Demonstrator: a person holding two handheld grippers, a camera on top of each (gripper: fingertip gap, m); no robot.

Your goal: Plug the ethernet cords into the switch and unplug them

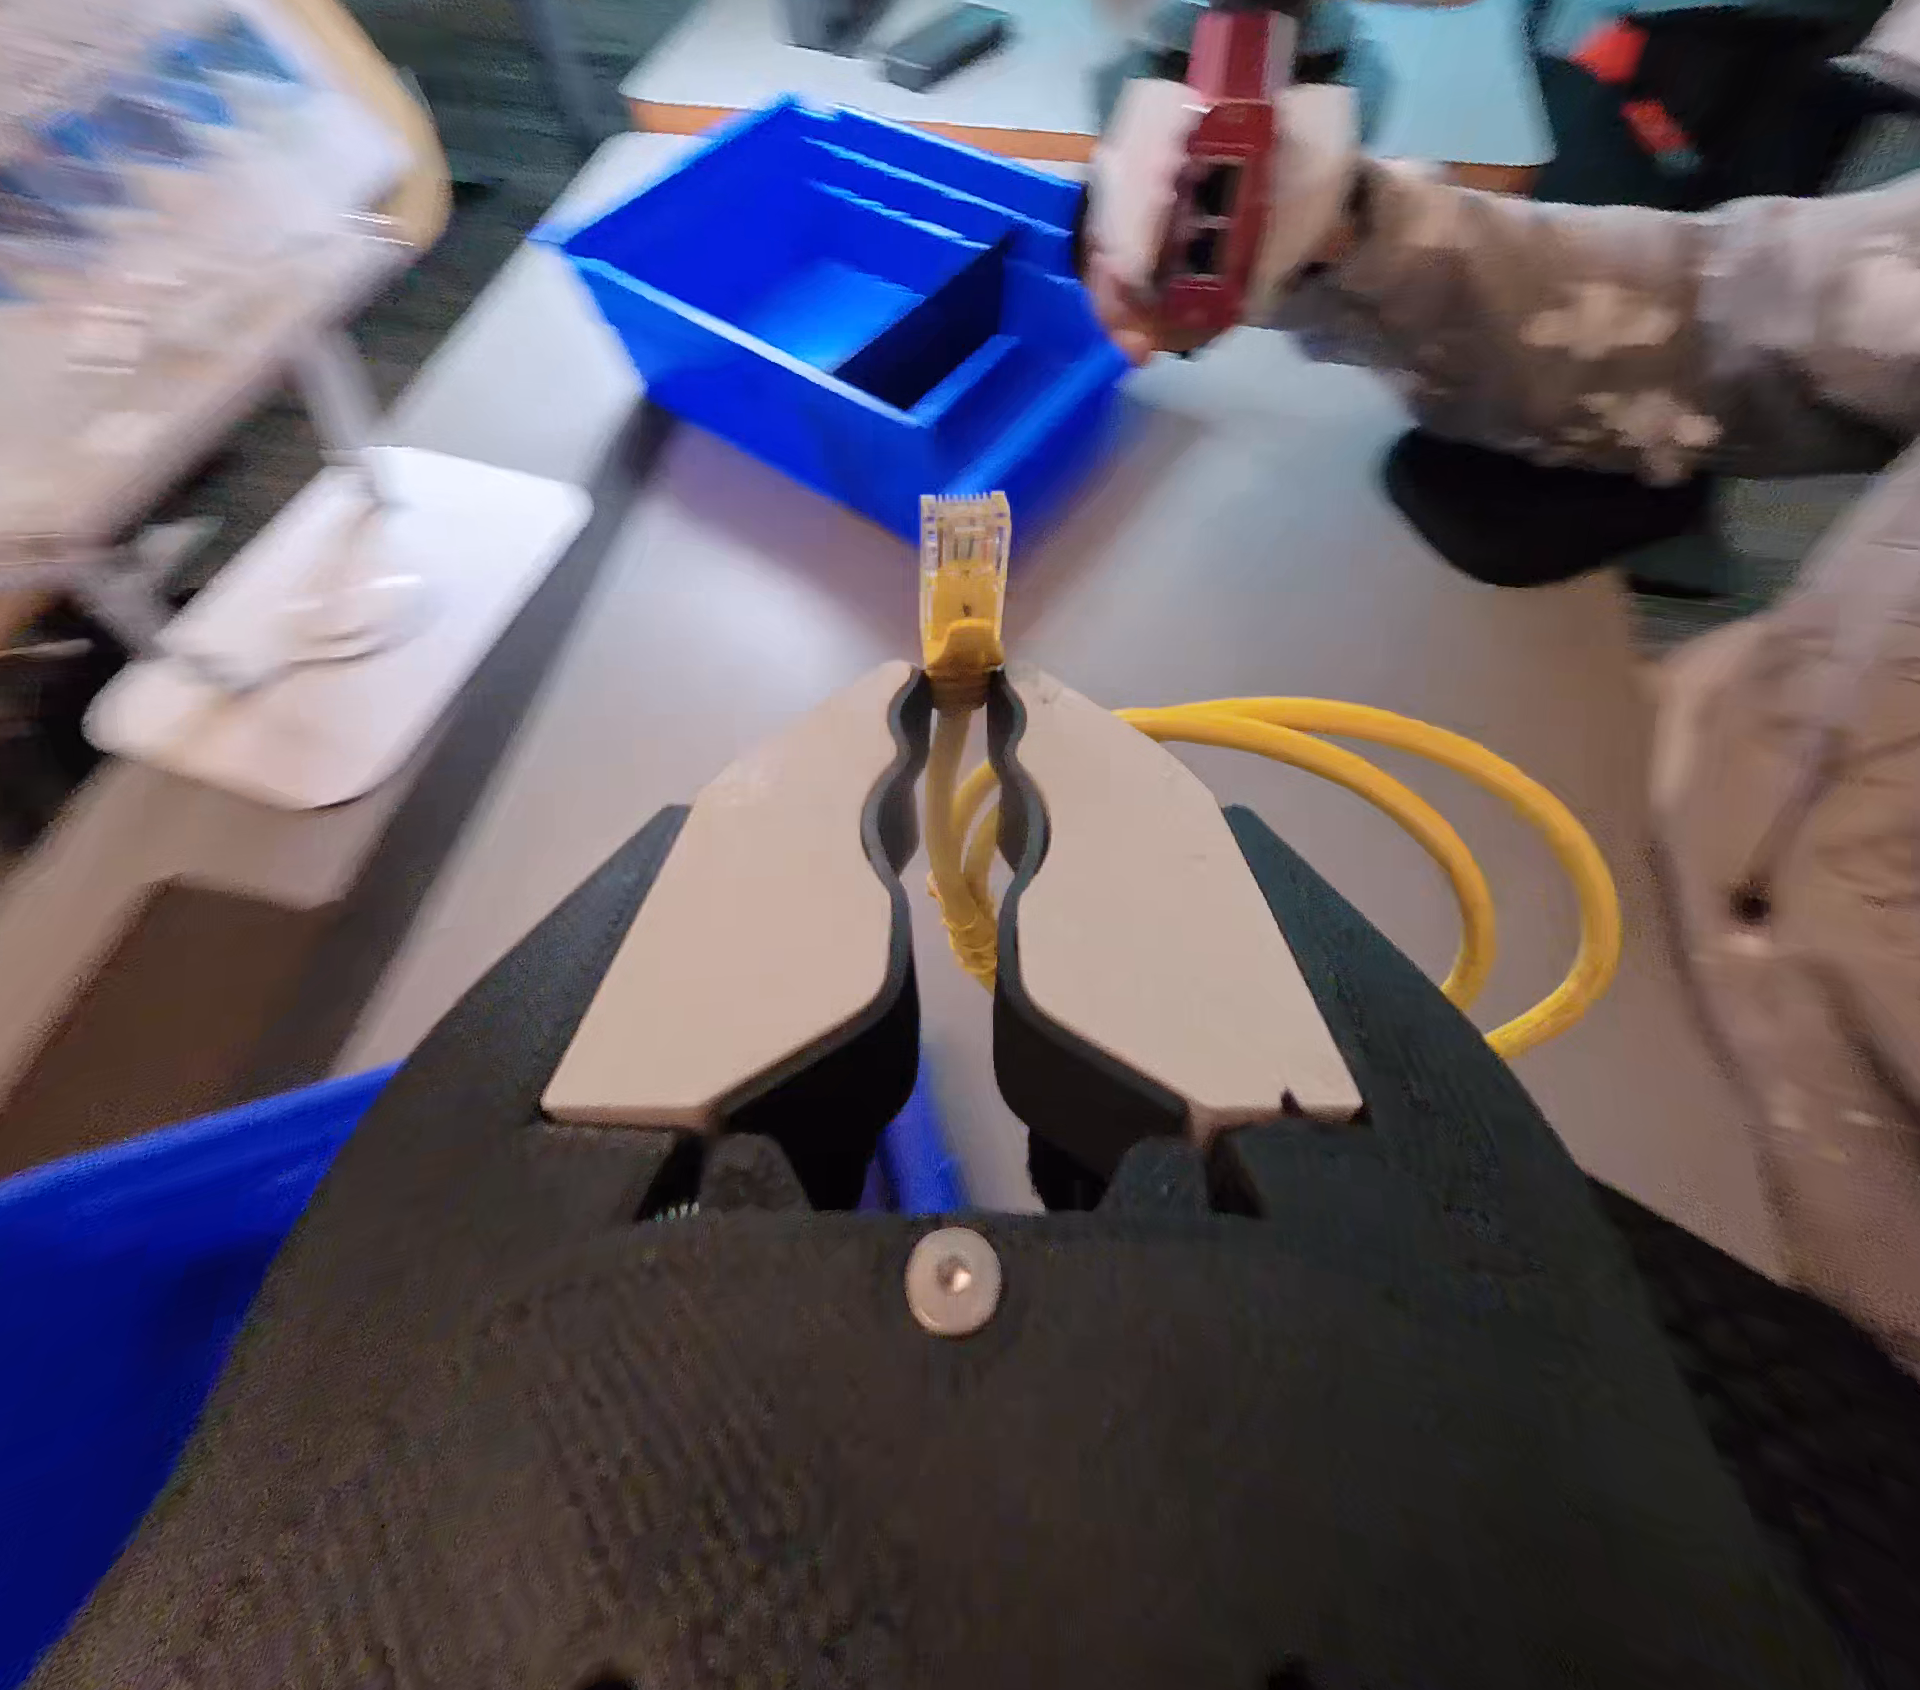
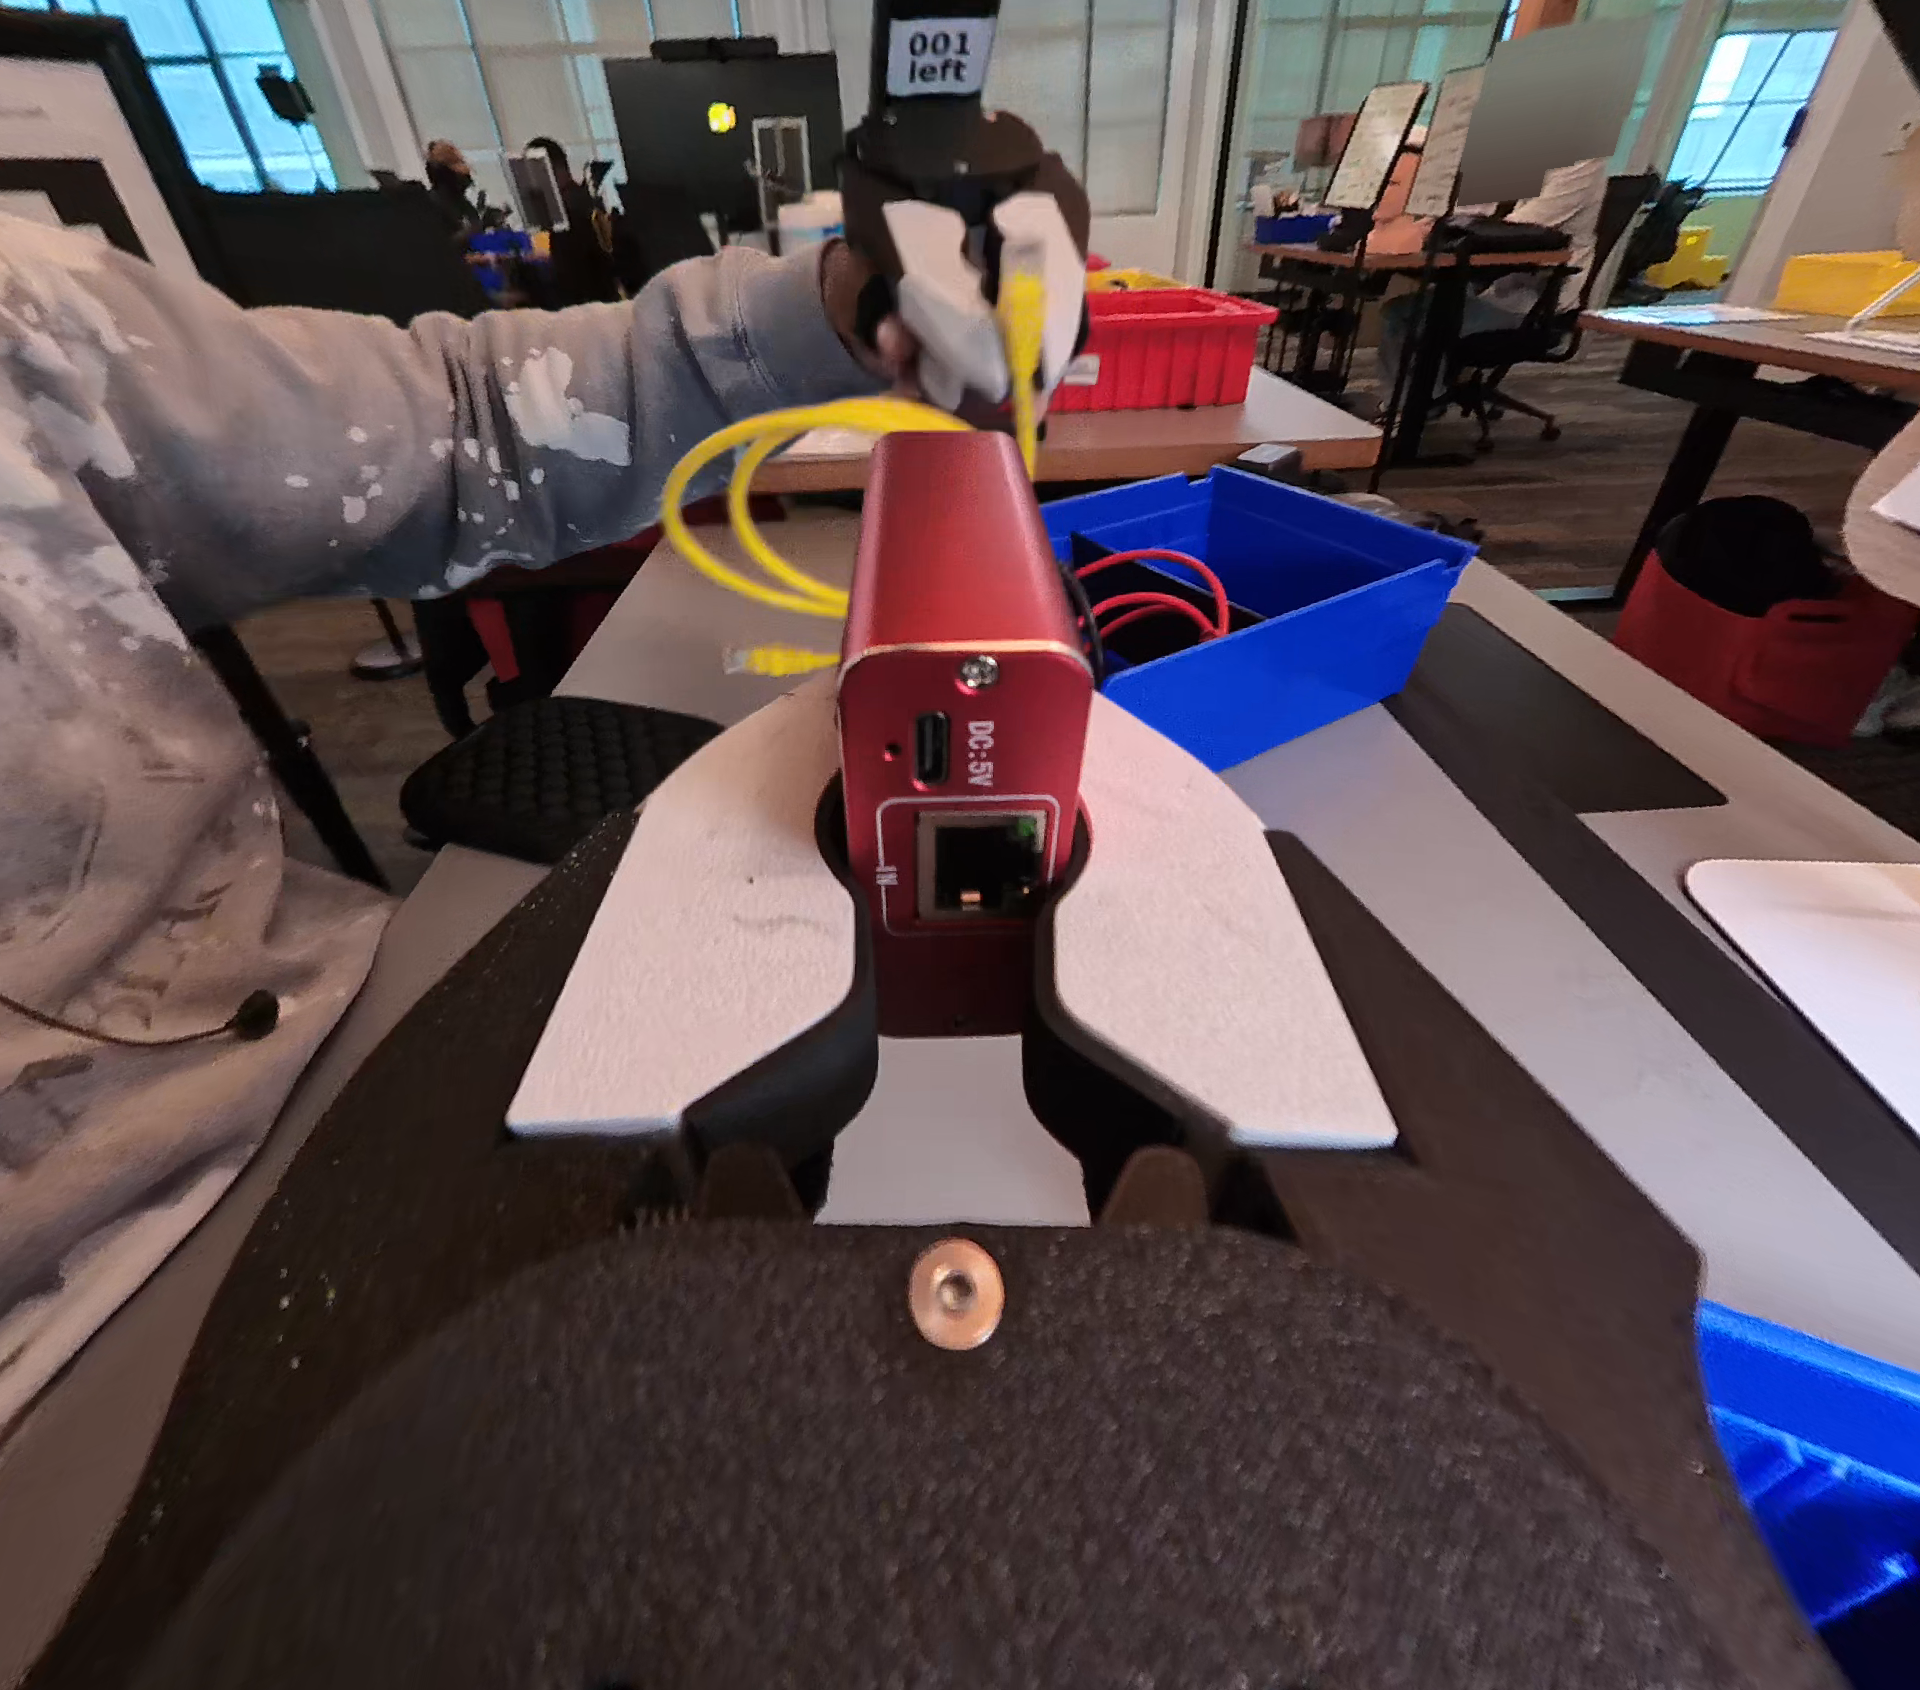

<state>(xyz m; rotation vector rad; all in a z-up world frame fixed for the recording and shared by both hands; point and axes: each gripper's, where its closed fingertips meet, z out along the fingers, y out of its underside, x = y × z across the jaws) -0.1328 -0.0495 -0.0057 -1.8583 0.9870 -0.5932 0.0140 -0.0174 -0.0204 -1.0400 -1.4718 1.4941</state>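
L fingers (image 1: 894, 767) clamp yellow ethernet cord (image 1: 961, 612) behind its plug; R fingers (image 2: 727, 892) grip red switch (image 2: 961, 705). Plug-in step: plug well short of switch, needs aligning w/ port.

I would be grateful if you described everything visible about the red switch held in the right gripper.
The red switch is a small box with a smooth, metallic-looking shell. Its near end face carries a screw, a slim oval power socket and one empty network port. The right gripper clamps it by its sides, above the table, lengthwise away from the camera. In the left wrist view its far face shows stacked ports, blurred; no cord is plugged in.
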